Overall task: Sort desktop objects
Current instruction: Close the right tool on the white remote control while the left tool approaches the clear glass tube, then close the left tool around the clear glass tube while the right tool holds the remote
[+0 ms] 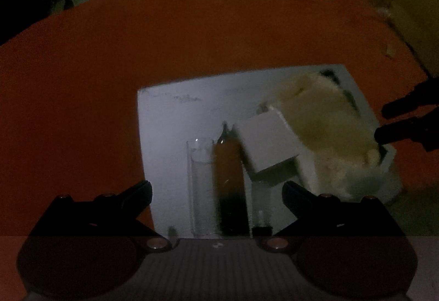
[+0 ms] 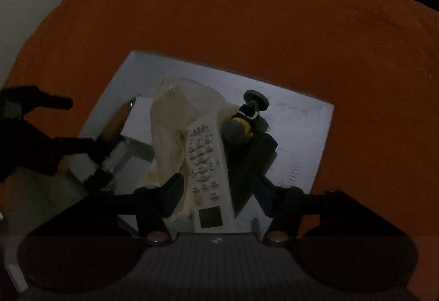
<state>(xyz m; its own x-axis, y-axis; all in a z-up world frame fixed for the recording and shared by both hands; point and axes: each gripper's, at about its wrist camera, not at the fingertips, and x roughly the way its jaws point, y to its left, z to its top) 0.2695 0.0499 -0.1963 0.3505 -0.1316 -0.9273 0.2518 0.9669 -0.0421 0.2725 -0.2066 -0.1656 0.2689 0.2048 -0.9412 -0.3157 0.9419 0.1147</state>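
Crowding the white remote [image 2: 210, 172]: cream bag [image 2: 170, 119], dark clutter [image 2: 252, 141].

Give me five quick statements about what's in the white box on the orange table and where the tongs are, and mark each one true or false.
1. The white box sits on an orange tablecloth. True.
2. A white remote control lies between the fingers of the right tongs. True.
3. The remote's buttons face down. False: the buttons face the camera.
4. The left tongs hang over a clear tube and an orange pen. True.
5. The left tongs are shut on the small white carton. False: they are open, and the carton lies beyond their fingertips.
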